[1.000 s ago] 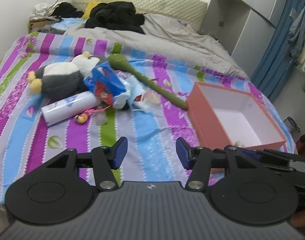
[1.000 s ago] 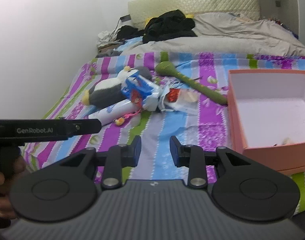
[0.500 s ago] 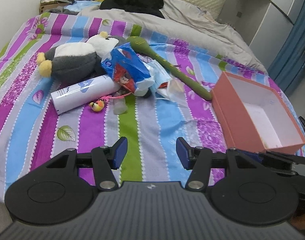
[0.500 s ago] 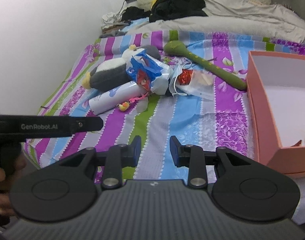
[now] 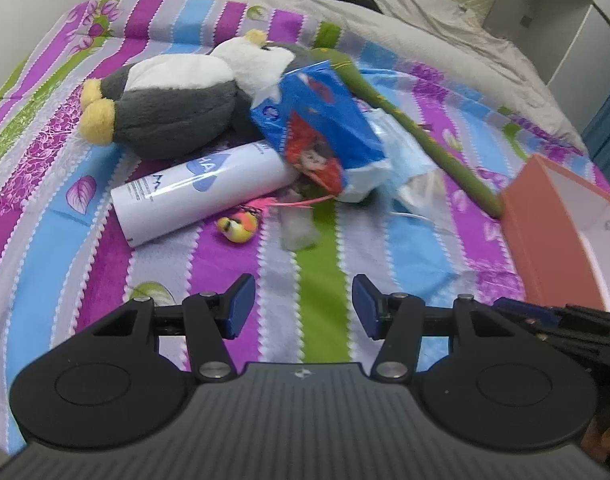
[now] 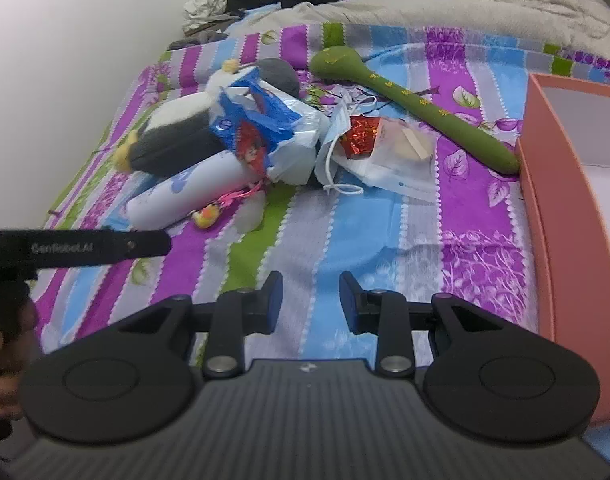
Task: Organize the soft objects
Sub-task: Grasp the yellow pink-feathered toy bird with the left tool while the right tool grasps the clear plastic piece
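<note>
Both tools are open and hold nothing: the left tool and the right tool hang over the bed. The toy penguin lies in a pile ahead and left of them. The pink box waits on their right, likely for the soft things.

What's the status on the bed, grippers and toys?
Left hand-held gripper open, empty; right hand-held gripper open, empty. Penguin plush in the pile, blue packet leaning on it. Pink box at right, open.

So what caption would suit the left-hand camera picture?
Open left gripper hovers over a striped bedspread, facing a plush penguin, white bottle, blue packet and pink box.
</note>
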### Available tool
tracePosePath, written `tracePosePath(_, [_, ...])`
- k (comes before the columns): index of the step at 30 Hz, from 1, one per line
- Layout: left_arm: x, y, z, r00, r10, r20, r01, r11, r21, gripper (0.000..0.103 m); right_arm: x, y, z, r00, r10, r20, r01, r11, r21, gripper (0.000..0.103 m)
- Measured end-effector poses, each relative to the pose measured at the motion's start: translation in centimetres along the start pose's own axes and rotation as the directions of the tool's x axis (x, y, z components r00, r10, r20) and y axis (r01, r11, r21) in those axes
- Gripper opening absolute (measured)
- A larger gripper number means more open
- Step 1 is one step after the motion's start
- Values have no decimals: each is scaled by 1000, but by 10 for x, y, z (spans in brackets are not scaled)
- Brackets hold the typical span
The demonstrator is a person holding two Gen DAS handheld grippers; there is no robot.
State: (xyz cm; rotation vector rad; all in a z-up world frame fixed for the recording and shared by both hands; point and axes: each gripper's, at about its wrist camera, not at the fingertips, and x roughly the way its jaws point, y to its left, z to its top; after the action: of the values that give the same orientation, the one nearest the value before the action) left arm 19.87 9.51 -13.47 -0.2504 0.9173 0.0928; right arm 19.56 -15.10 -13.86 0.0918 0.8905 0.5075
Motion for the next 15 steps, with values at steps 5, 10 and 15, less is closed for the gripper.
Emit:
tracePosePath(5, [29, 22, 11, 1000, 20, -15, -20, 1000, 4, 60, 33, -3, 15, 1000, 7, -22, -7, 1000, -10, 35])
tracePosePath(10, [61, 37, 18, 998, 54, -35, -53, 998, 40, 60, 68, 4, 30, 999, 35, -37, -35, 999, -16, 35])
tracePosePath(15, [86, 45, 19, 997, 64, -44, -62, 997, 41, 60, 103, 15, 40, 993, 89, -73, -89, 996, 3, 35])
